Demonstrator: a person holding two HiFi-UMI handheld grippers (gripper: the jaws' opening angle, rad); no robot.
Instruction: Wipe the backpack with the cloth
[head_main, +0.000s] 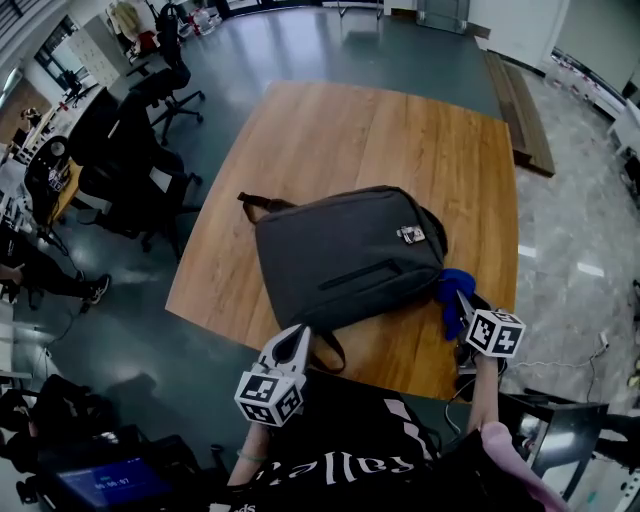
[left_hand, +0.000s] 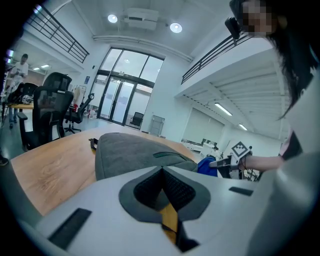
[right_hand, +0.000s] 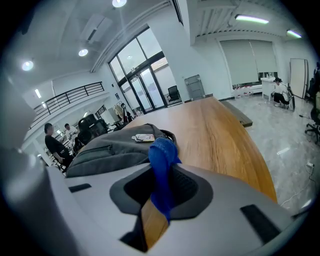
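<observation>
Right gripper (head_main: 463, 302) is clamped on the cloth (head_main: 452, 288), with the backpack (head_main: 345, 255) just ahead to its left. Left gripper (head_main: 296, 338) is pinched closed on nothing, the backpack right in front of it. The cloth sits at the bag's edge, so I'd say wiping has barely begun and the whole top is left.

Left gripper (head_main: 299, 333), jaws together (tips touching); right gripper (head_main: 461, 297) — jaws clamped on the cloth (right_hand: 161, 170)

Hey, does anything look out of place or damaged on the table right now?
Nothing stands out. The backpack lies flat on the table, a bit skewed to its edges, and the blue cloth is pinched in the right gripper beside it.
</observation>
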